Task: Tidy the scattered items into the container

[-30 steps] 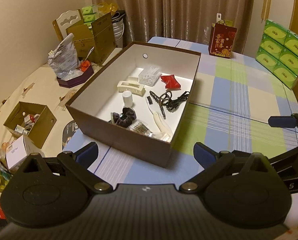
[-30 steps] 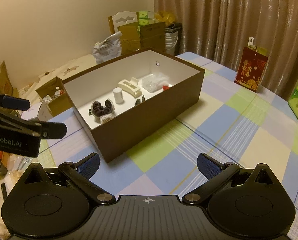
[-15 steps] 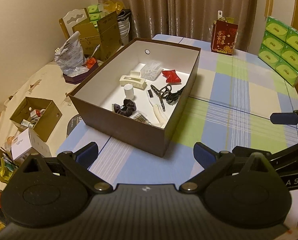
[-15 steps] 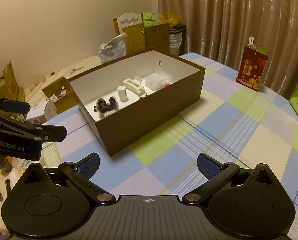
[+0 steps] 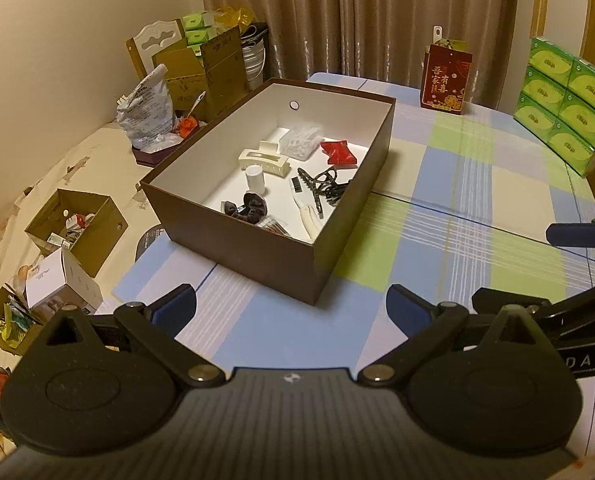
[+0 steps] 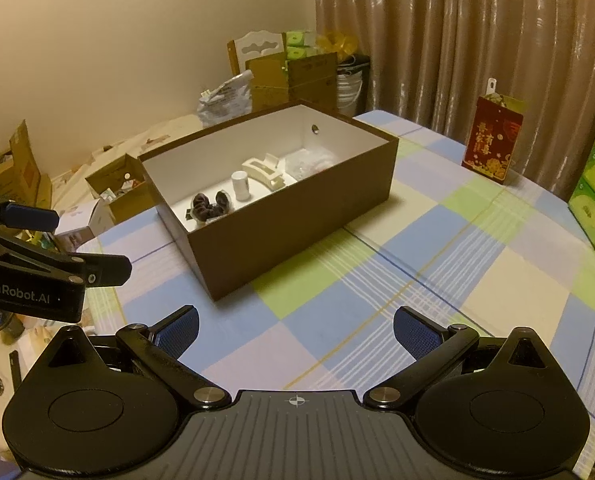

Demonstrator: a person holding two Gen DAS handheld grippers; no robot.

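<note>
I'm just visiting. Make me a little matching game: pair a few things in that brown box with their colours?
Things:
1. hair claw clip
2. scrunchie
3. small packet
4. box outside wall

Colours:
a. red
b. brown
c. cream
d. dark, near black

Pairs: 1-c, 2-d, 3-a, 4-b
</note>
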